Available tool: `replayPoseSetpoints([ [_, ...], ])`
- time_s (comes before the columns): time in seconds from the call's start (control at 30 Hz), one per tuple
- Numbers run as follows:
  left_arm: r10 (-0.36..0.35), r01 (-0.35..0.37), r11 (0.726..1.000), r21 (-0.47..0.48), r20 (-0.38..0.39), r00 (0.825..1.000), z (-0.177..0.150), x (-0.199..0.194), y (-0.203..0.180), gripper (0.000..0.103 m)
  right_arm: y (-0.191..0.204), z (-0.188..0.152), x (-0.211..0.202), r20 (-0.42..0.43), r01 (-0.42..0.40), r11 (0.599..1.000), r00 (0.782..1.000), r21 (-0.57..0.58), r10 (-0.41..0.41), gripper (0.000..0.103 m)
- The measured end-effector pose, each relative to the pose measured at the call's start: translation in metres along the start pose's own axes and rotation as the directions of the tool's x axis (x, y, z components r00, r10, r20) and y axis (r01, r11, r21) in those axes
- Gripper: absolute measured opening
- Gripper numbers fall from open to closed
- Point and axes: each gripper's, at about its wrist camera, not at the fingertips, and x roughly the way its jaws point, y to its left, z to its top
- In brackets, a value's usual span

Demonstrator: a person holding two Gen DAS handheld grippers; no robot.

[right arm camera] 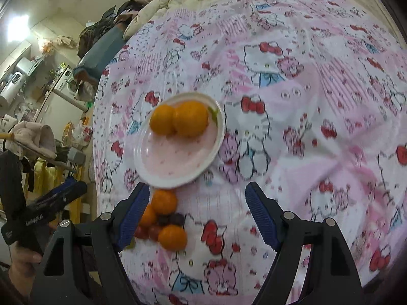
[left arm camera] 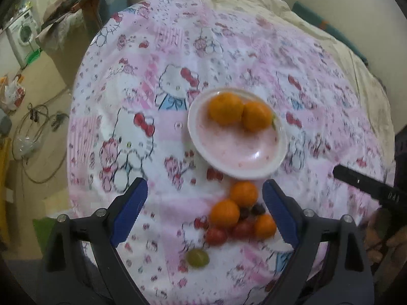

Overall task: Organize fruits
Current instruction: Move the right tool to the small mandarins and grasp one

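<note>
A white plate (left arm camera: pixel 257 167) with a pink centre lies on the Hello Kitty bedsheet and holds two oranges (left arm camera: pixel 225 109). It also shows in the right wrist view (right arm camera: pixel 178 175). In front of it lies a pile of three oranges (left arm camera: pixel 243 193), red cherry tomatoes (left arm camera: pixel 215 236), dark grapes (left arm camera: pixel 258 209) and one green grape (left arm camera: pixel 198 258). My left gripper (left arm camera: pixel 204 199) is open and empty above the pile. My right gripper (right arm camera: pixel 197 206) is open and empty; the pile (right arm camera: pixel 164 201) lies by its left finger.
The pink patterned sheet (left arm camera: pixel 152 132) covers the bed. The bed's left edge drops to a floor with cables (left arm camera: pixel 38 137), a washing machine (left arm camera: pixel 23 34) and clutter. The other gripper's body shows at the right (left arm camera: pixel 368 185) and at the left (right arm camera: pixel 43 213).
</note>
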Motion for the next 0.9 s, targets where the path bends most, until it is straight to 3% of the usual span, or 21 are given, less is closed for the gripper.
replayPoseSetpoints([
  [0.07,0.018,-0.018,1.000,0.004,0.004,1.000,-0.009,0.000,0.000,0.090,-0.001,-0.007,0.001,-0.009,0.000,1.000,1.000,0.011,0.000,0.080],
  [0.2,-0.016,0.016,0.998,-0.067,-0.002,1.000,-0.013,0.005,0.012,0.090,-0.002,-0.014,0.007,-0.024,0.001,1.000,1.000,0.025,0.000,0.080],
  [0.37,0.034,-0.030,0.994,-0.107,0.034,0.999,-0.010,0.005,0.021,0.090,-0.002,-0.014,0.022,-0.058,0.021,1.000,0.998,0.019,-0.020,0.080],
  [0.63,0.044,-0.040,0.988,-0.152,0.022,0.999,-0.007,0.008,0.030,0.090,0.004,-0.023,0.049,-0.151,-0.025,1.000,0.988,0.016,0.027,0.080],
  [0.9,0.034,-0.037,0.985,-0.171,-0.020,0.999,-0.009,0.014,0.034,0.090,0.039,-0.049,0.086,-0.286,-0.035,0.988,0.958,-0.152,-0.010,0.076],
])
